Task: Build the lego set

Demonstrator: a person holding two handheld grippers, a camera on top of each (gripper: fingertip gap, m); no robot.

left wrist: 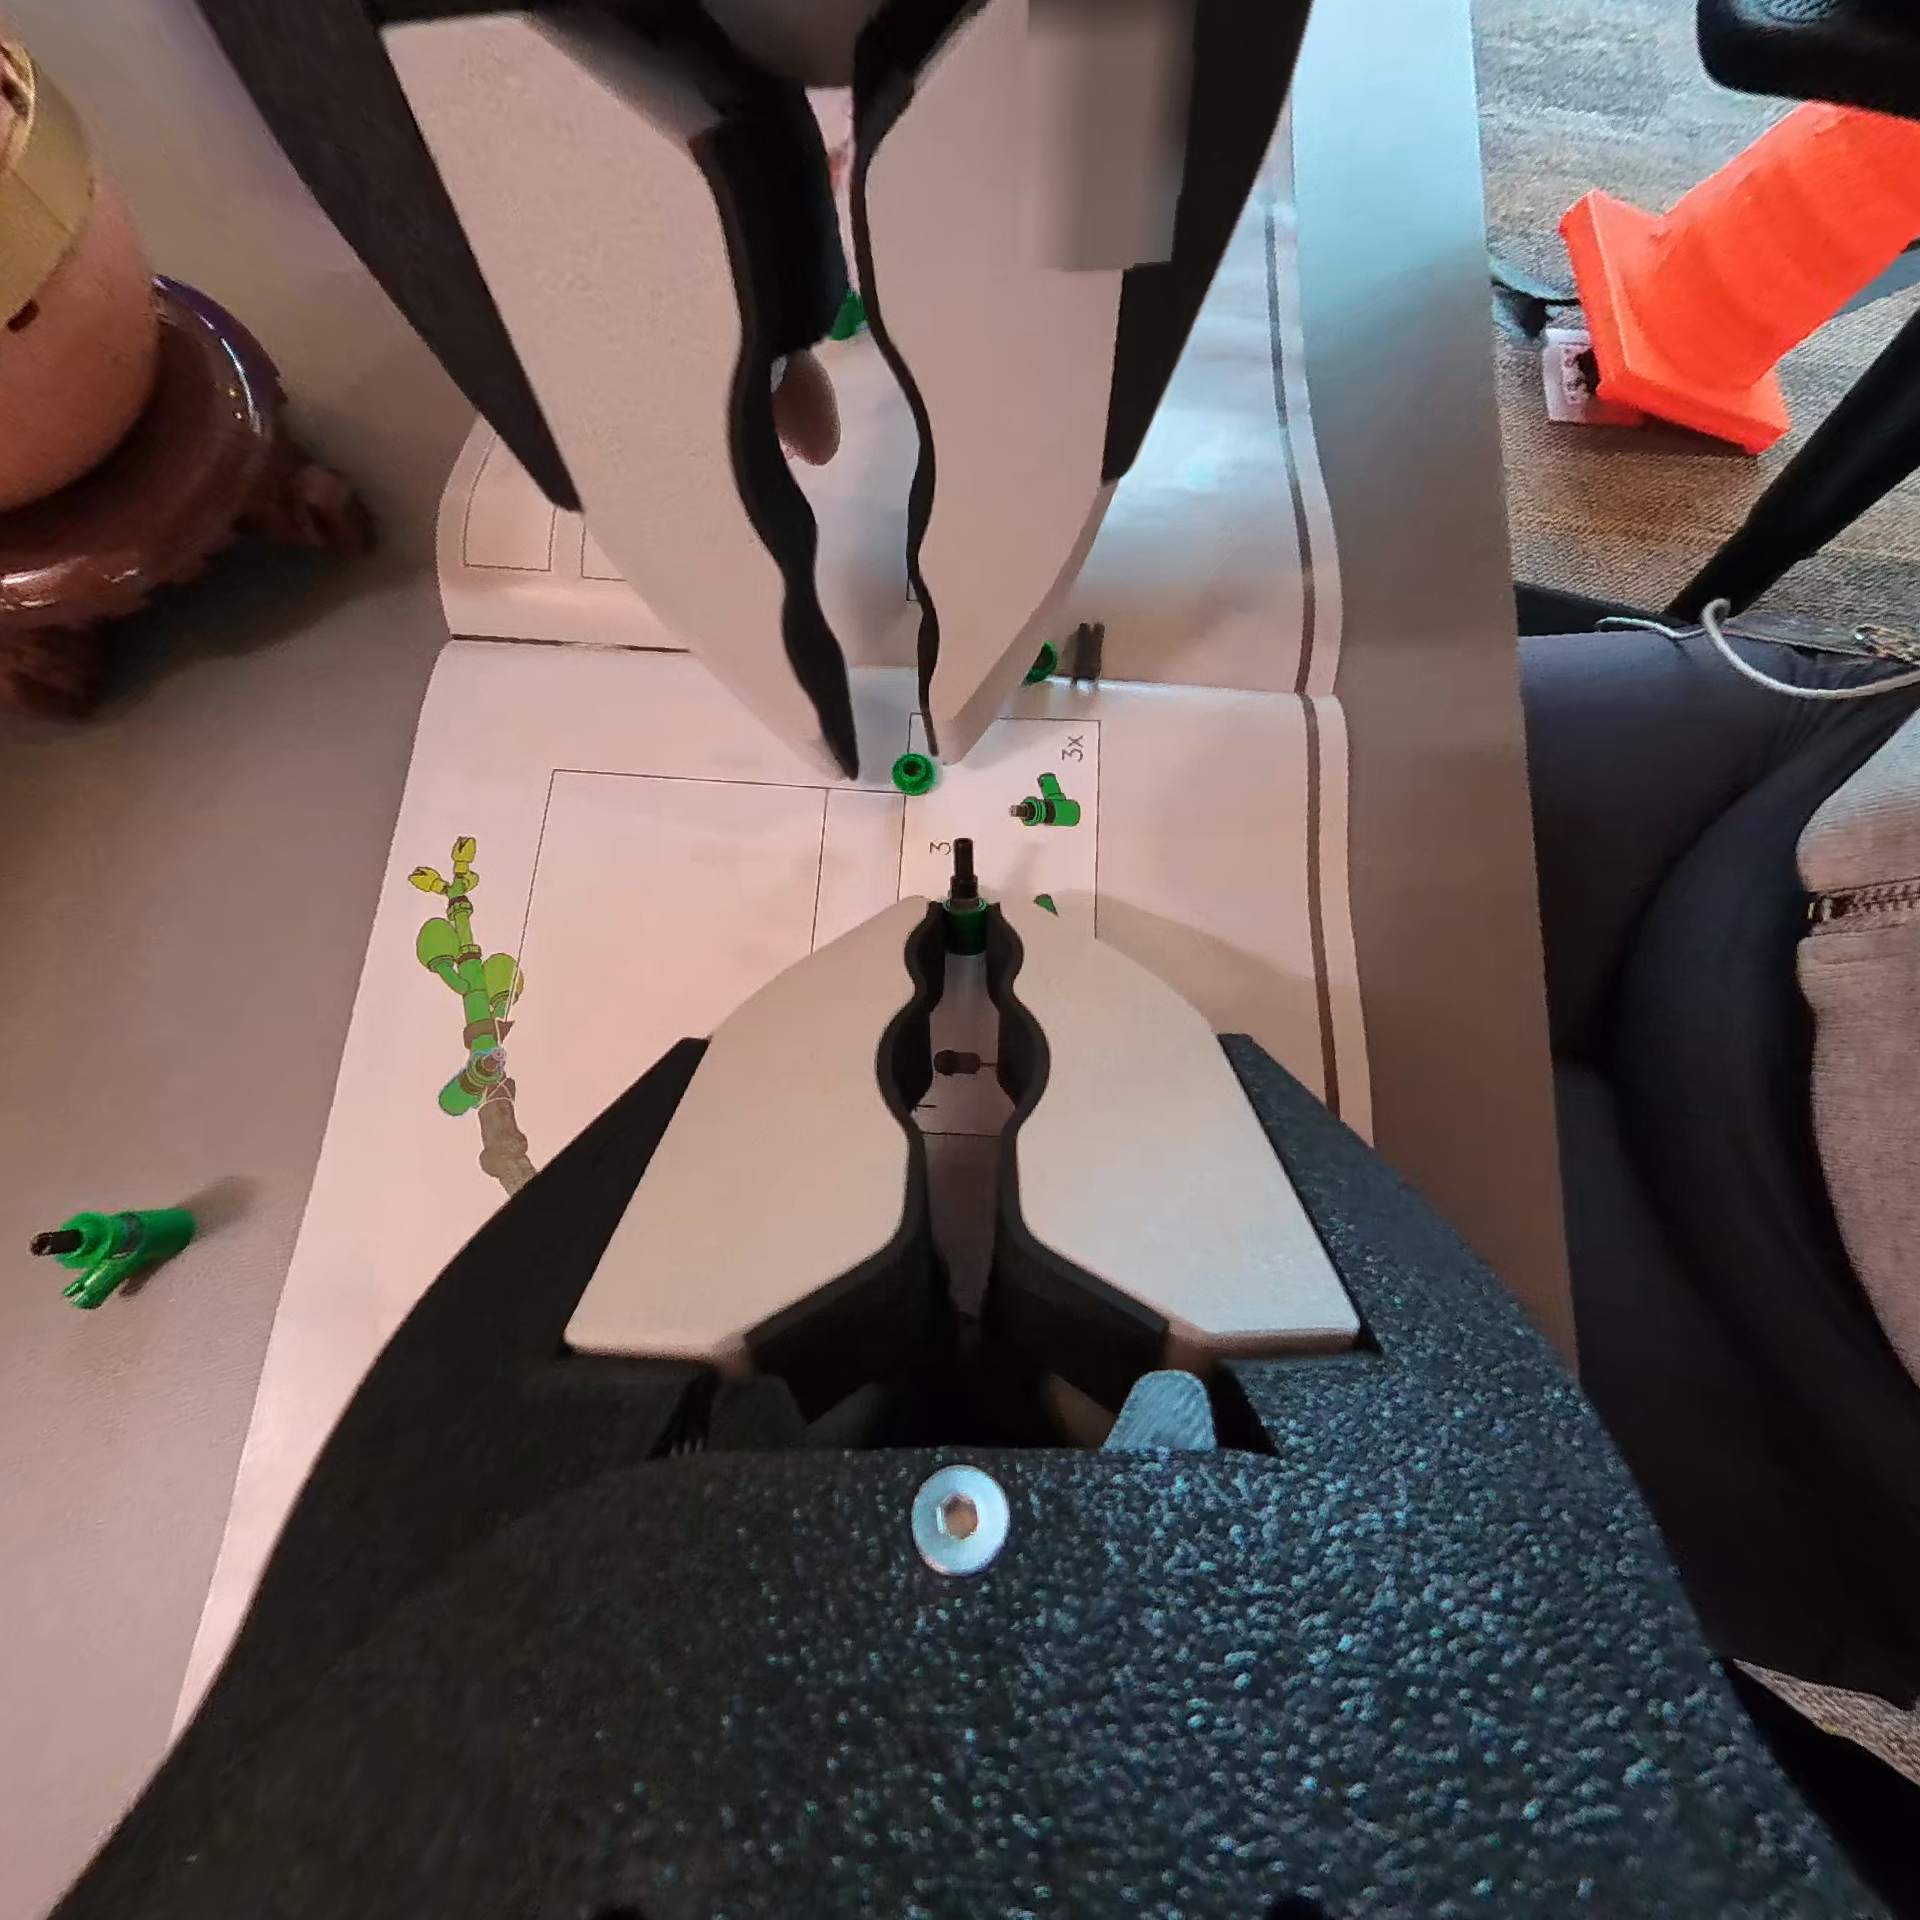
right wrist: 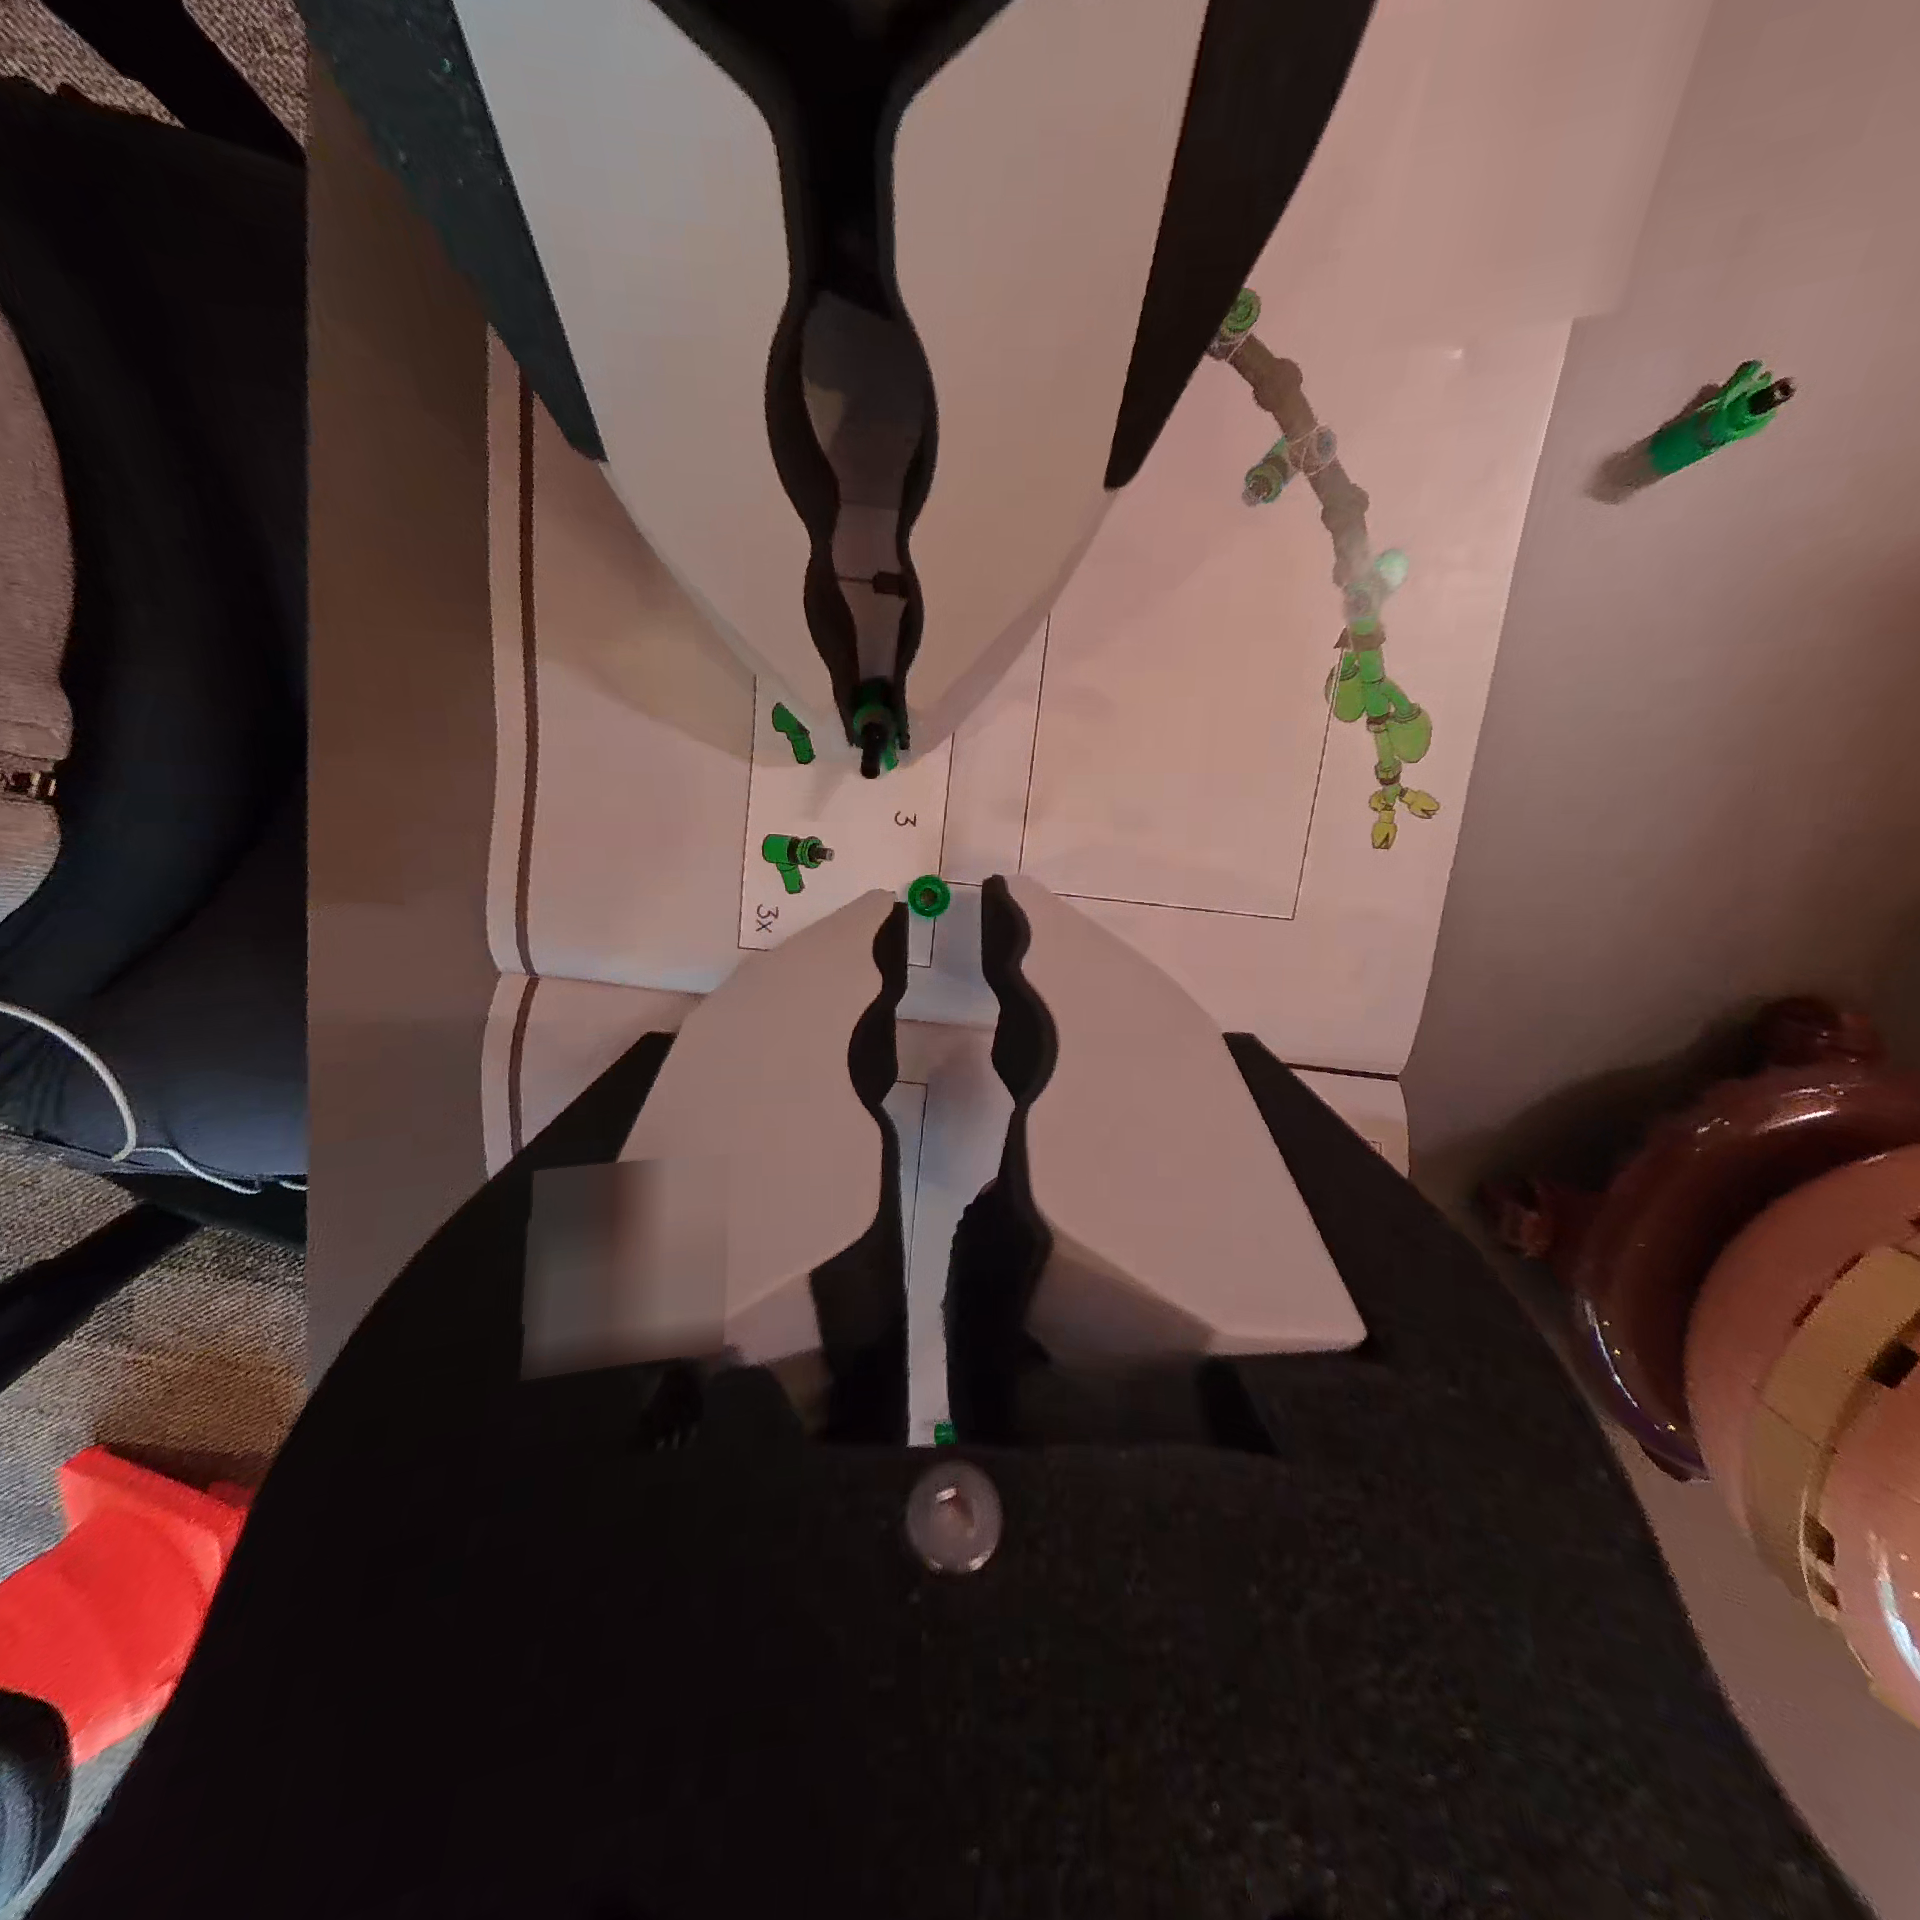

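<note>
Two hand-held grippers are facing tip to tip over an open instruction booklet (left wrist: 665,935) on the worktop (left wrist: 125,987). Left hand-held gripper (left wrist: 961,914) is clamping a green sleeve with black pin (left wrist: 962,883), pin pointing to 12 o'clock. Right hand-held gripper (right wrist: 940,896) is standing narrowly open, a loose green ring (right wrist: 926,896) lying between its tips, unpinched.

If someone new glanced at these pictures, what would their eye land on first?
Two grippers meet tip to tip over an open instruction booklet. The left gripper pinches a small green piece with a black pin; the right gripper stands open around a green ring on the page. An orange cone glows on the floor beyond.
</note>
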